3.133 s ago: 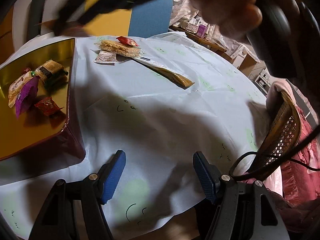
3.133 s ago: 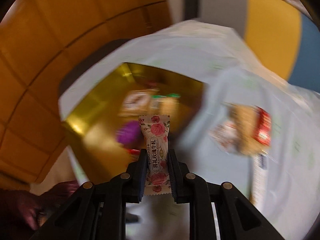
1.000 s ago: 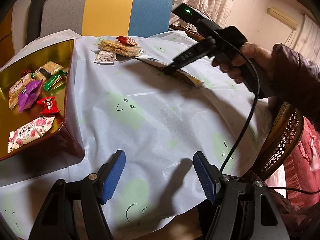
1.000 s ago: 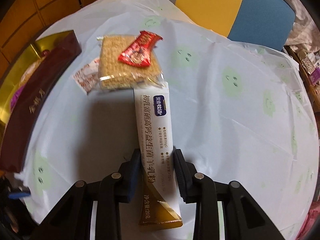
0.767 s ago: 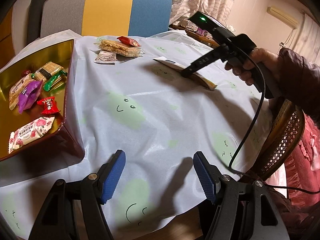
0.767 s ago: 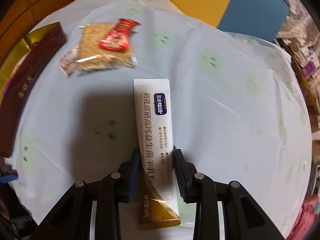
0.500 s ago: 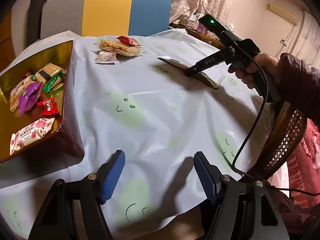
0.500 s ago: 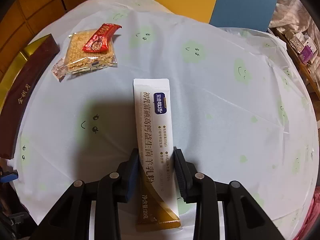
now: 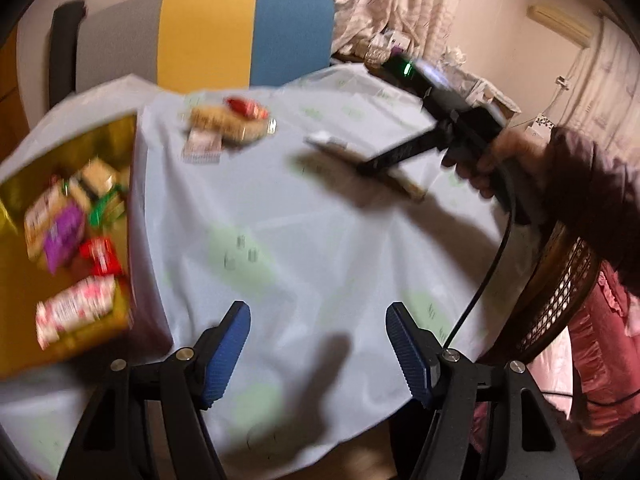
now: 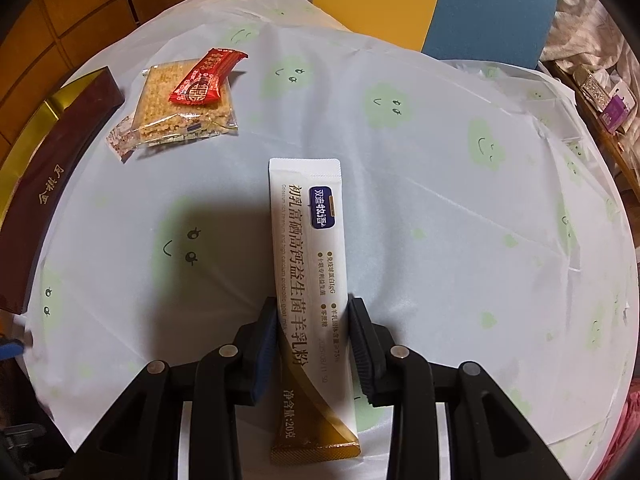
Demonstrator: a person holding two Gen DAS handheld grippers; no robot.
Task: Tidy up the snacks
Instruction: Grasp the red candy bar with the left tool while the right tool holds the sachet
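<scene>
My right gripper (image 10: pixel 313 322) is shut on a long white and gold sachet (image 10: pixel 310 240) and holds it level above the table; both show in the left wrist view, gripper (image 9: pixel 362 168) and sachet (image 9: pixel 332 146). A rice cracker pack (image 10: pixel 182 108) with a red candy (image 10: pixel 206 78) on top lies at the far left, with a small pink-white packet (image 10: pixel 120 138) tucked under it. The gold box (image 9: pixel 60 216) at the left holds several snacks, among them a rose-print candy (image 9: pixel 74 312). My left gripper (image 9: pixel 318 346) is open and empty over the table's near edge.
The round table has a pale cloth (image 10: pixel 440 220) with green smiley faces. A grey, yellow and blue chair (image 9: pixel 224 36) stands behind it. A wicker chair (image 9: pixel 560 292) is at the right. A cluttered side shelf (image 10: pixel 600 92) stands at the far right. The box's dark red wall (image 10: pixel 52 184) faces the sachet.
My right gripper has lifted the sachet off the table and drawn it back from the cracker pack. The left wrist view has shifted and blurred.
</scene>
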